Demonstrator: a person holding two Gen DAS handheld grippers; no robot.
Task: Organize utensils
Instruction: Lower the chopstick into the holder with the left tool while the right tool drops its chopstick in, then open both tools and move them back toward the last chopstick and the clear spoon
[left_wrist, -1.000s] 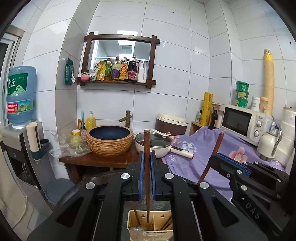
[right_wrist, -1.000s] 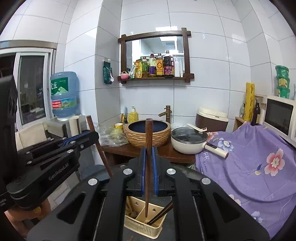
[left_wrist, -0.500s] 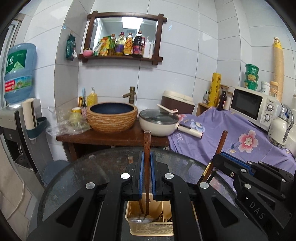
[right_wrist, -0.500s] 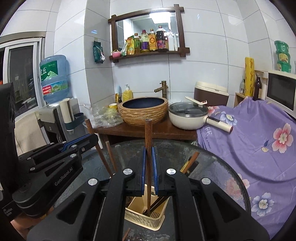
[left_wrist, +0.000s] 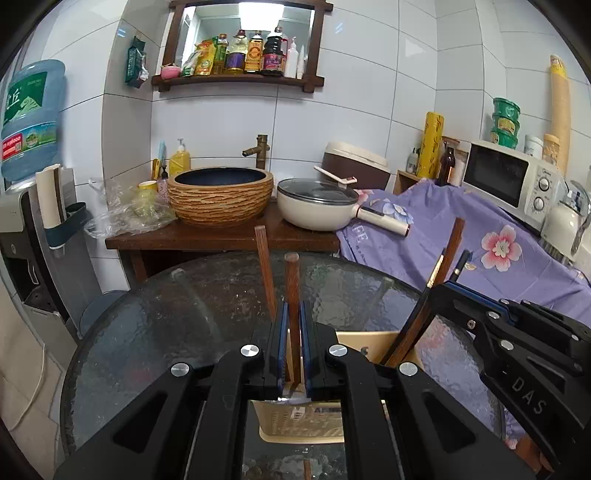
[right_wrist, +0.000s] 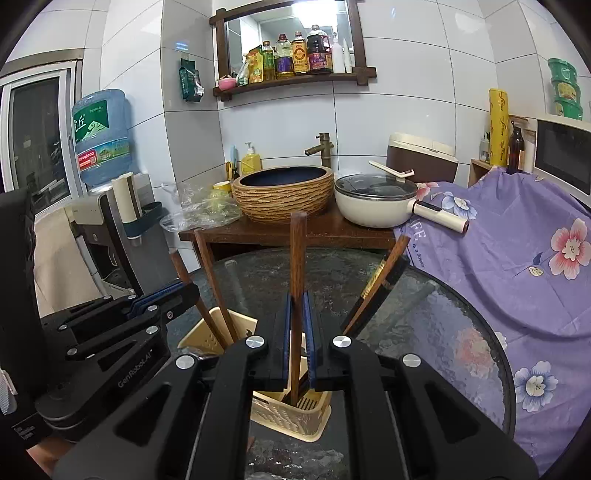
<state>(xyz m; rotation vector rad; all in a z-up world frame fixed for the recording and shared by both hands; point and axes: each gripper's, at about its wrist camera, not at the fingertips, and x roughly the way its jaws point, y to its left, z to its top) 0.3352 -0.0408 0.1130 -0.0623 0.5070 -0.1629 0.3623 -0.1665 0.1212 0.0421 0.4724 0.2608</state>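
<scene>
In the left wrist view, the left hand-held gripper (left_wrist: 294, 347) sits low at centre frame with its blue pads pinched on a brown wooden chopstick (left_wrist: 292, 288) that stands upright; the log-line motion shows the jaws just starting to ease apart, though the stick is between them and looks held. Its lower end dips into the cream slotted basket (left_wrist: 295, 417) at the bottom centre, on the round glass bench (left_wrist: 155, 332). Another stick (left_wrist: 264, 266) leans just left of it in the same basket.

At the right edge of that view the right hand-held gripper (left_wrist: 443, 291) comes in. Its own camera shows it at lower centre (right_wrist: 296, 343), clamped tight on a second chopstick (right_wrist: 297, 258), tip inside the basket's right compartment (right_wrist: 306, 406). More sticks (right_wrist: 380, 284) lean to the right.

These chopsticks look light, stiff and smooth, so I judge they will slide or pivot between flat pads if gripped loosely. Mid-shaft, as both are taken now, seems the best hold: it keeps them vertical for a straight drop. The plastic basket is light too and could tip if a stick is pushed sideways against its wall.
</scene>
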